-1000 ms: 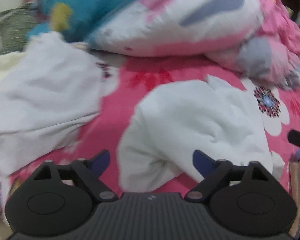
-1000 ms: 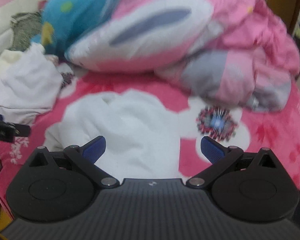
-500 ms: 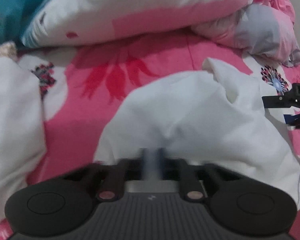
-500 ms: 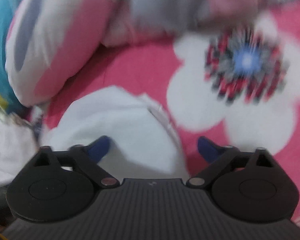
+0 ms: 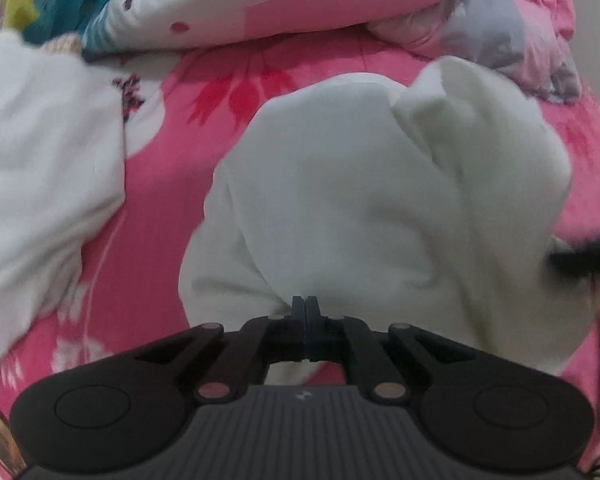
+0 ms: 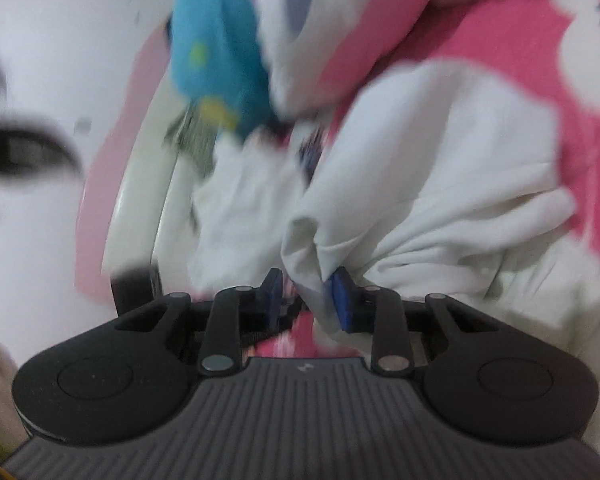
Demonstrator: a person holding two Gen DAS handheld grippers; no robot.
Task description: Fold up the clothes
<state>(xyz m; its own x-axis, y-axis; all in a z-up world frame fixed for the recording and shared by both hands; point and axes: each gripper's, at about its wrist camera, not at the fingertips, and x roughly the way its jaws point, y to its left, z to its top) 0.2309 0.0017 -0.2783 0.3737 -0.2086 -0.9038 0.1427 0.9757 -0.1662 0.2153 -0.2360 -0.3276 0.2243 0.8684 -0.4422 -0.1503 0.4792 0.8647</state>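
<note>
A crumpled white garment (image 5: 380, 200) lies on the pink flowered bedsheet (image 5: 164, 216). My left gripper (image 5: 305, 308) is shut at the garment's near edge, pinching the cloth. In the right wrist view the same white garment (image 6: 440, 168) bunches into the right gripper (image 6: 306, 292), whose blue pads are close together with a fold of cloth between them. The right gripper also shows blurred at the right edge of the left wrist view (image 5: 584, 260).
A second pile of white clothes (image 5: 40, 168) lies at the left. A pink and white quilt (image 5: 300, 0) and a blue plush toy (image 6: 216, 48) lie at the back. A pink and white headboard or wall (image 6: 60, 80) is at the left.
Both grippers were open a second ago. The left one dropped to the garment's near edge and shut on it. The right one swung around leftward and closed on a fold.
</note>
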